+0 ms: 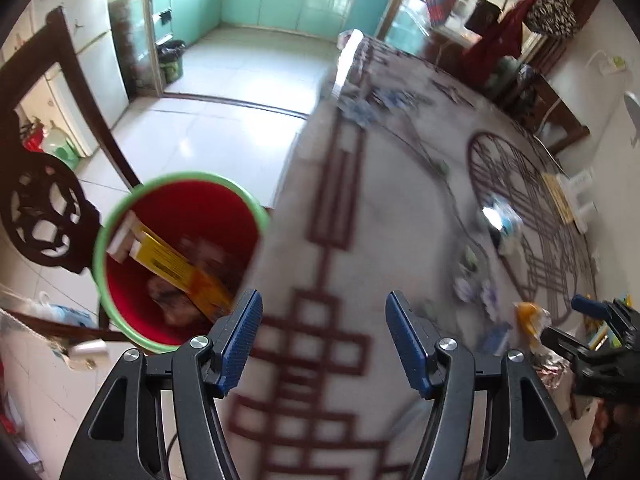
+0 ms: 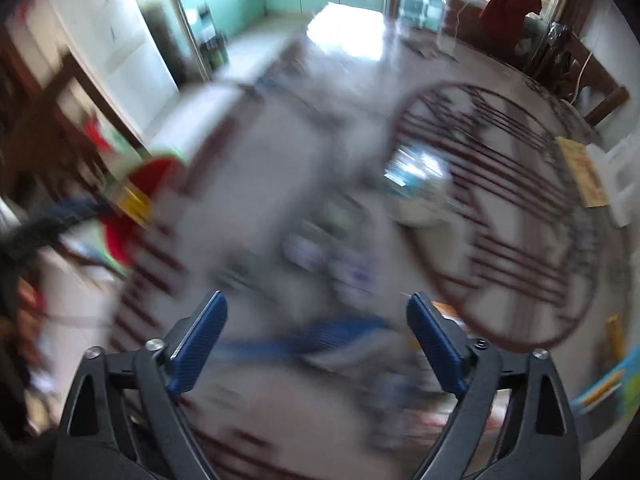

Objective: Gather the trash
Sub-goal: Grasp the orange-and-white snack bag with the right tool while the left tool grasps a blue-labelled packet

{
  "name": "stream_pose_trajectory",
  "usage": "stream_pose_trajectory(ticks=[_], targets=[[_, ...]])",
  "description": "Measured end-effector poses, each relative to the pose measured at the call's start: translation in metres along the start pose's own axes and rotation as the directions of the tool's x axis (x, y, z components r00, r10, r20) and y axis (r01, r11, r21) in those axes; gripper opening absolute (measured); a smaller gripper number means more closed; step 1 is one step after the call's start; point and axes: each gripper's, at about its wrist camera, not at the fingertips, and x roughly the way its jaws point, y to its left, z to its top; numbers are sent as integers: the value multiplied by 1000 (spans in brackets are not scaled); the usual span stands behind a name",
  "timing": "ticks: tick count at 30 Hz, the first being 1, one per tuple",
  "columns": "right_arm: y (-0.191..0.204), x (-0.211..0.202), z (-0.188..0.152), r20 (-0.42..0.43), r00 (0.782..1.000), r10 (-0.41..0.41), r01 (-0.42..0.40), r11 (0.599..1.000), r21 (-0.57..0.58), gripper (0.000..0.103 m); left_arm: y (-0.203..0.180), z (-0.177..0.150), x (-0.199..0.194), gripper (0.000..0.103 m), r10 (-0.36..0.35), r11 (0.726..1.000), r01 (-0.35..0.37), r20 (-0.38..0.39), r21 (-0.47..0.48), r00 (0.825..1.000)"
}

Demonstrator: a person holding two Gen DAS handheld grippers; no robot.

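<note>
Trash (image 1: 476, 290) lies scattered on the patterned tabletop (image 1: 360, 240), right of the red bin (image 1: 176, 256) beside its edge. Left claw (image 1: 324, 340) and right claw (image 2: 316, 344) both hang spread apart, empty, above the tabletop.

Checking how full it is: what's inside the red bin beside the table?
The red bin holds a long yellow box leaning on its wall, and brownish trash under it. The table edge hides the bin's right side.

Right gripper (image 2: 316, 338) fingers spread over blurred wrappers (image 2: 332, 264) on table (image 2: 280, 160)
</note>
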Motion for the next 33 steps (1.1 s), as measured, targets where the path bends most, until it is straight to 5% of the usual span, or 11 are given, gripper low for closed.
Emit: stream_pose_trajectory(ticks=[2, 5, 14, 15, 20, 33], targets=[[-33, 11, -11, -47, 997, -66, 65, 998, -19, 93, -20, -4, 1, 63, 0, 1000, 0, 0, 20, 1000], [-72, 25, -22, -107, 994, -17, 20, 999, 28, 93, -54, -7, 0, 63, -10, 999, 10, 9, 52, 1000], [-94, 47, -33, -129, 990, 60, -60, 998, 4, 93, -130, -4, 1, 63, -31, 996, 29, 22, 89, 999], [-96, 50, -34, -128, 990, 61, -61, 998, -1, 91, -136, -4, 3, 63, -30, 995, 28, 21, 92, 999], [-92, 59, -41, -133, 990, 39, -51, 995, -85, 38, -155, 9, 19, 63, -35, 997, 36, -22, 68, 999], [-154, 18, -60, 42, 997, 66, -71, 987, 146, 34, -234, 72, 104, 63, -80, 993, 85, -65, 79, 995]])
